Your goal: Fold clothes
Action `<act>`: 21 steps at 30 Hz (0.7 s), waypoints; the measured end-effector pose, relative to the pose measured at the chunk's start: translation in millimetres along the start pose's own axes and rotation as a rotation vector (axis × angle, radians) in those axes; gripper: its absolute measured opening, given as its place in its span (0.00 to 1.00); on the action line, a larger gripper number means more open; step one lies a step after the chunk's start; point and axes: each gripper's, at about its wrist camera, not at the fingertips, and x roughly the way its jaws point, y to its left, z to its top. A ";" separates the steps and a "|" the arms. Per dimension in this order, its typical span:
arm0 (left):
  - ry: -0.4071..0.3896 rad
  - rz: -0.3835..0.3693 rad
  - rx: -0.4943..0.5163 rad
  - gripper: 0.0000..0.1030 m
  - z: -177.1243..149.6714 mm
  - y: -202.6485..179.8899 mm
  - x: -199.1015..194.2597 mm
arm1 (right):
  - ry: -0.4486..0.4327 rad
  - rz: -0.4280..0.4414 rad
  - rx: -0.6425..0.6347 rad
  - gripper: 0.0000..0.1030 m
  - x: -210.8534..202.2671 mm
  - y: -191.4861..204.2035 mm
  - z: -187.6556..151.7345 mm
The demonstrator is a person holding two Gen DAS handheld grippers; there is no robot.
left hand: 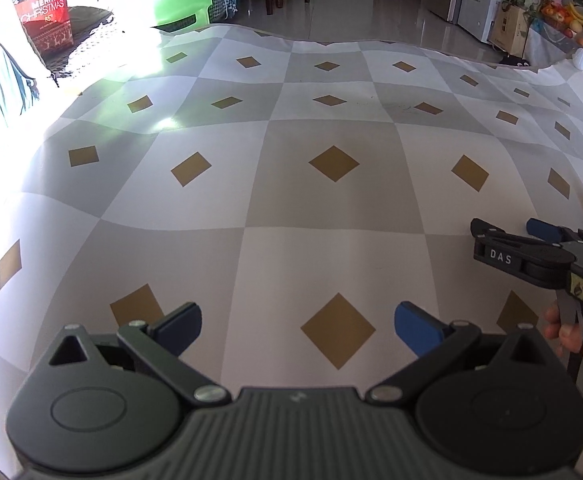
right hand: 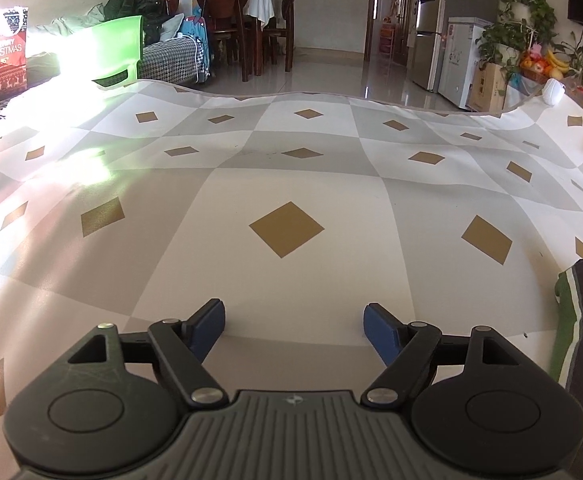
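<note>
Two tools hang over the tabletop (left hand: 331, 240), both with blue pads spread apart and nothing between them: the left tool (left hand: 297, 322) over a gold diamond, the right tool (right hand: 293, 326) over bare checked cloth, its side also showing at the left camera's right edge beside a hand (left hand: 563, 332). The only garment in view is a dark piece with green and white stripes (right hand: 579, 320), lying at the right rim of the right camera, well off both tools' line. I judge the main risk is a pinch of the slick table cover instead of fabric, or a one-layer grab that drags the garment crooked, since neither tool faces it.
</note>
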 end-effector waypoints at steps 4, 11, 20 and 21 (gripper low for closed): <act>-0.023 0.001 0.021 1.00 1.5 -6.0 0.7 | -0.031 0.004 -0.003 0.78 5.6 -1.3 0.1; -0.028 -0.028 0.021 1.00 2.1 -7.1 3.2 | -0.013 -0.001 0.006 0.91 16.7 -5.1 6.8; 0.034 0.006 0.045 1.00 -1.8 -15.2 19.3 | -0.011 0.001 0.010 0.94 17.0 -6.7 5.7; 0.036 0.017 0.062 1.00 -3.0 -18.4 20.4 | -0.010 0.001 0.010 0.94 16.8 -6.7 5.5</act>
